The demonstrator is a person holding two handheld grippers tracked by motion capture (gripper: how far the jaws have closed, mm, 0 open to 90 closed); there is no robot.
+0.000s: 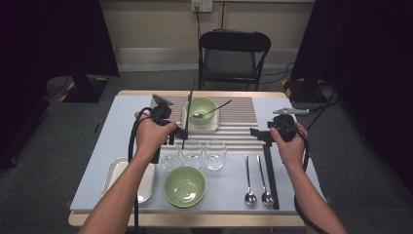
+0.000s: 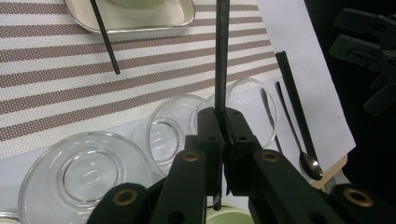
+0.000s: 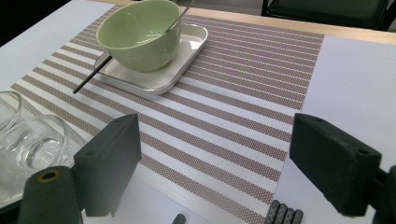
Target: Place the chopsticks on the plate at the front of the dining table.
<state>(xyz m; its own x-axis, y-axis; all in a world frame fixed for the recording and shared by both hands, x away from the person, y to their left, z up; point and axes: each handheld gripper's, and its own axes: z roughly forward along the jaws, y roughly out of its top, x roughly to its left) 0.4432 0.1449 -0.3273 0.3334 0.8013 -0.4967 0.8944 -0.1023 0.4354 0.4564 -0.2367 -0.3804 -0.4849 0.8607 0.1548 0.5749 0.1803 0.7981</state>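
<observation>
- The left tongs [image 2: 223, 140] were clamped tight on a single black chopstick [image 2: 221, 56], which stood nearly upright above the row of glasses, just in front of the striped mat [image 1: 238, 126].
- The right tongs [image 3: 215, 163] gaped wide with nothing between them, hovering over the mat's near right edge.
- My guess was that the table was being laid: the chopstick was mid-carry. The next move looked to call for tipping it flat and lowering it without clipping a glass rim.
- Another chopstick [image 1: 213, 110] leaned in the far green bowl [image 1: 200, 109], which sat on a small white tray [image 3: 182, 63].
- Counted on the worktop [image 1: 292, 180]: three glasses [image 1: 193, 155], two green bowls, the nearer bowl [image 1: 185, 186] in front, two spoons [image 1: 249, 180], a second tray [image 1: 114, 173] at the left, and a bundle of black sticks [image 1: 271, 175] beside the spoons, too close-packed to number.
</observation>
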